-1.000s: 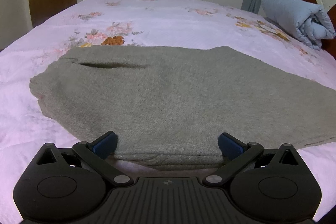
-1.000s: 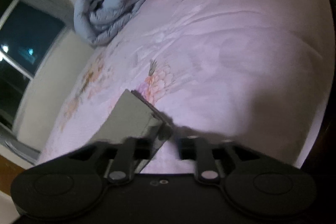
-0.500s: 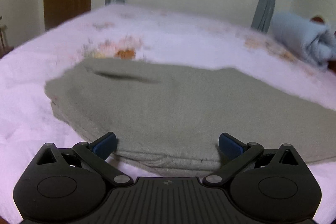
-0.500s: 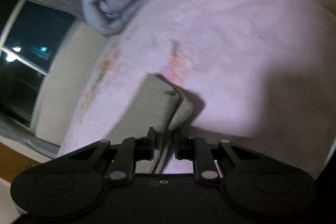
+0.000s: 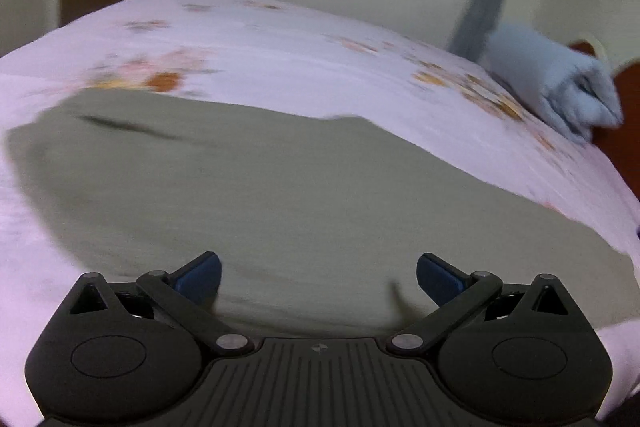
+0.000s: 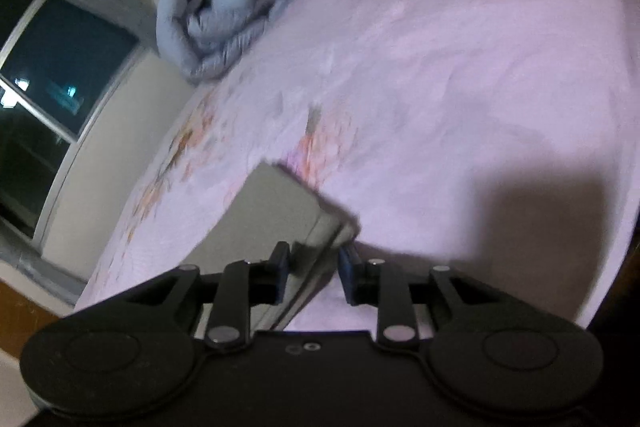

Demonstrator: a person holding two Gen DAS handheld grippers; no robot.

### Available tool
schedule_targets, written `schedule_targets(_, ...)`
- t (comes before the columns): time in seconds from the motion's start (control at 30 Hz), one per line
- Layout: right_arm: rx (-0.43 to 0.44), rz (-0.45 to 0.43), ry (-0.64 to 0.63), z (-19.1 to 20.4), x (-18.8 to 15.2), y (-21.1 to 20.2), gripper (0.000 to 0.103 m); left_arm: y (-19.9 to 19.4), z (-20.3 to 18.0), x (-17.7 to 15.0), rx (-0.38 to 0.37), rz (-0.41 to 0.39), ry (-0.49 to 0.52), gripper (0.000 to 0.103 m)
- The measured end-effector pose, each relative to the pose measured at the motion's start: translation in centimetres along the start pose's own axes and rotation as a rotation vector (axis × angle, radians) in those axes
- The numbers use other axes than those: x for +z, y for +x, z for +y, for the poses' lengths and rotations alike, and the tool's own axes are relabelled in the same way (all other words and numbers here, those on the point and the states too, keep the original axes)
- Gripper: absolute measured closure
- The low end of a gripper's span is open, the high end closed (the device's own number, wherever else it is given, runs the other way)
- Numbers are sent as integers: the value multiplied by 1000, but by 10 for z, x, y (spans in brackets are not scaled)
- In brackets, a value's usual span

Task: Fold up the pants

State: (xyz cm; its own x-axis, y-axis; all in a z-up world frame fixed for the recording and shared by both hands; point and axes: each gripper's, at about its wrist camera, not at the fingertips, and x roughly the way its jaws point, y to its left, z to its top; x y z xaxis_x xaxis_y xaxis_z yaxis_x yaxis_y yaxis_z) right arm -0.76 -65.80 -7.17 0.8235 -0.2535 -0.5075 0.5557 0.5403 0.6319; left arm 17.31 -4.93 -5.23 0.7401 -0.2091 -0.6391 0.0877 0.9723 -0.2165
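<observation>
Grey pants flat on bed, long axis running left claw to right claw.
Left claw spread wide over waist end, gripping nothing; right claw just reopened, pads straddling cuff end unpinched, nearer.

Bedsheet mostly bare (quilt at headboard).

Left claw gapes wide, tilted downward; right claw, narrowly parted, has just been opening.
</observation>
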Motion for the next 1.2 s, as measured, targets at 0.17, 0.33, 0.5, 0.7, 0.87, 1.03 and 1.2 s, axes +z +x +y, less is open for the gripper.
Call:
schedule_targets(0.17,132,104,-147,47,-17,12,83,27,-54,-31,158,75,232,0)
schedule_targets(0.33,265,269,-398,123,-51,49,83,1,-47,-23,138,11,189,0)
schedule_targets(0.5,334,372,-479,185,-69,99,83,-4,1,2,278,-54,106,0)
schedule_targets(0.7,205,409,-428,178,-54,150,103,24,85,7,310,58,-72,0)
schedule_targets(0.87,164,285,-273,125,3,121,83,9,84,4,320,40,-148,0)
schedule_targets(1.03,196,132,-217,66,28,40,64,-4,10,-11,259,-23,16,0)
schedule_targets(1.2,143,103,-59,3,27,-4,40,11,-76,-16,86,-22,93,0)
